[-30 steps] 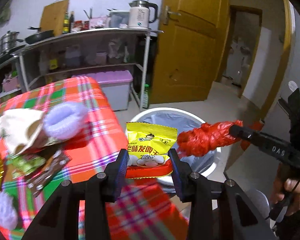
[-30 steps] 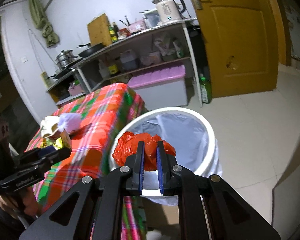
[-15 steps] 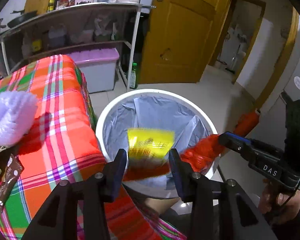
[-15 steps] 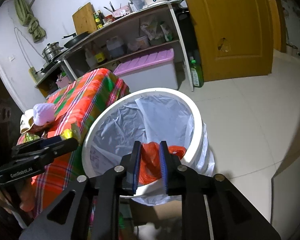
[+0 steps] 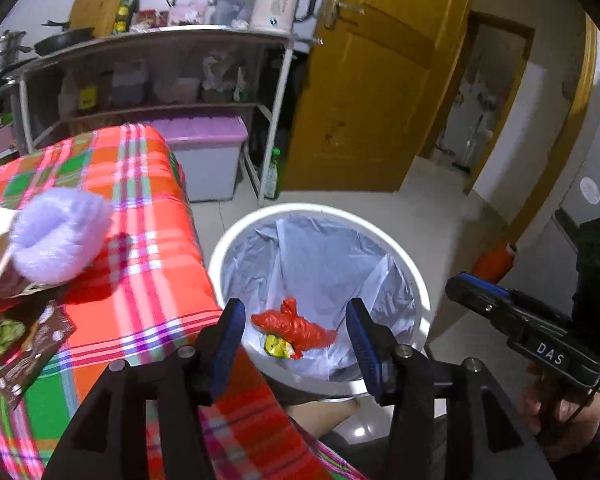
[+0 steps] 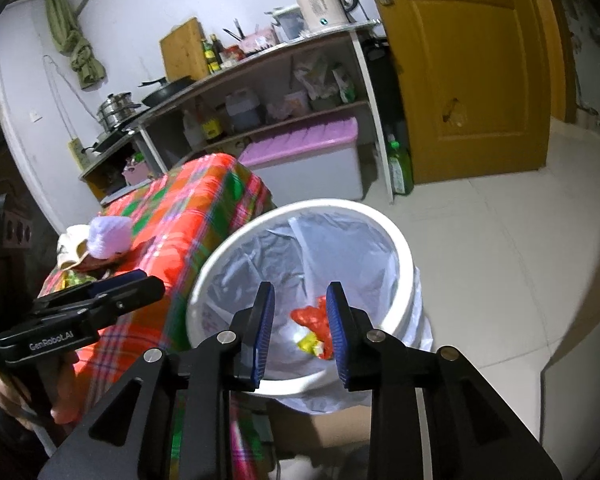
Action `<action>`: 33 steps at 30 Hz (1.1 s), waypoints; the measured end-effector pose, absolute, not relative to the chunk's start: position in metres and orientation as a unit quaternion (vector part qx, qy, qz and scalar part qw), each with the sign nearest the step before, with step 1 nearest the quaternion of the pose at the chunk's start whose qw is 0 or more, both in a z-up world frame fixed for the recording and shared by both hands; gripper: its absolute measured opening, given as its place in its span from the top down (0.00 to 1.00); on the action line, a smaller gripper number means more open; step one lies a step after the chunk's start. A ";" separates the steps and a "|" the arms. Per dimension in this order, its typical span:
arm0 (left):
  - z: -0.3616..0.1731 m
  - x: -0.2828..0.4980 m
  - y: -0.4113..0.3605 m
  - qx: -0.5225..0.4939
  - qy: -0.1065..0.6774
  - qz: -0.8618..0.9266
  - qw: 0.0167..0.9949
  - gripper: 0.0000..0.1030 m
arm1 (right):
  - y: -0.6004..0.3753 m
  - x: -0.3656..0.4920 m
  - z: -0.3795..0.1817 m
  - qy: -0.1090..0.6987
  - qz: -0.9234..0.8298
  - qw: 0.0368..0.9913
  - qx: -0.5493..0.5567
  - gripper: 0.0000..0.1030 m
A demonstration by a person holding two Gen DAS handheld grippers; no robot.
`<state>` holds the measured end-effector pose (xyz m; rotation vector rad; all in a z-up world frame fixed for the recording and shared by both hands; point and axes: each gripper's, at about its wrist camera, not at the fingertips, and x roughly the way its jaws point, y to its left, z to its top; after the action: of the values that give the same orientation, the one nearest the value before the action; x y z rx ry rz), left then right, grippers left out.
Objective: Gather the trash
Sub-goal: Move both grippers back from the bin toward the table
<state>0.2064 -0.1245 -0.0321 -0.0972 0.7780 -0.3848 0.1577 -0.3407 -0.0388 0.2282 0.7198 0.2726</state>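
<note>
1. A second ago the left tongs (image 5: 296, 334) gripped the yellow snack packet (image 5: 277, 346) and the right tongs (image 6: 300, 326) pinched the red bag (image 5: 294, 326); both now lie at the bottom of the white bin (image 5: 418, 280).
2. That delivery is done; wrappers (image 5: 32, 344) remain on the surface (image 5: 148, 272), left of the bin.
3. Both tongs hover tilted down over the bin, jaws opening, nothing between them.

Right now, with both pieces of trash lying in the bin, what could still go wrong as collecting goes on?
1. The left gripper and right gripper, jaws opening and empty, hover close over the white bin; they could bump each other or snag the thin liner.
2. The leftover wrappers lie beside the purple fluffy item, which could get grabbed by mistake.
3. The bin sits tight against the plaid-covered table; a swing back may knock it.
</note>
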 end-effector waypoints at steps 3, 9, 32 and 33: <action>-0.024 0.195 -0.115 -0.051 0.362 -0.178 0.914 0.49 | -0.331 0.147 -0.026 0.337 0.144 0.925 0.105 0.73; -0.009 0.165 -0.090 -0.062 0.344 -0.163 0.923 0.49 | -0.308 0.127 -0.009 0.320 0.164 0.929 0.091 0.73; 0.002 0.076 -0.002 -0.075 0.303 -0.072 0.947 0.50 | -0.227 0.090 0.007 0.326 0.248 0.911 0.049 0.72; 0.002 0.074 0.002 -0.075 0.302 -0.066 0.948 0.50 | -0.225 0.090 0.007 0.326 0.250 0.910 0.047 0.71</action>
<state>0.0740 0.0015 0.0015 -0.1527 0.6149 -0.1348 0.0896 -0.2248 0.0072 0.0974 0.6717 0.5161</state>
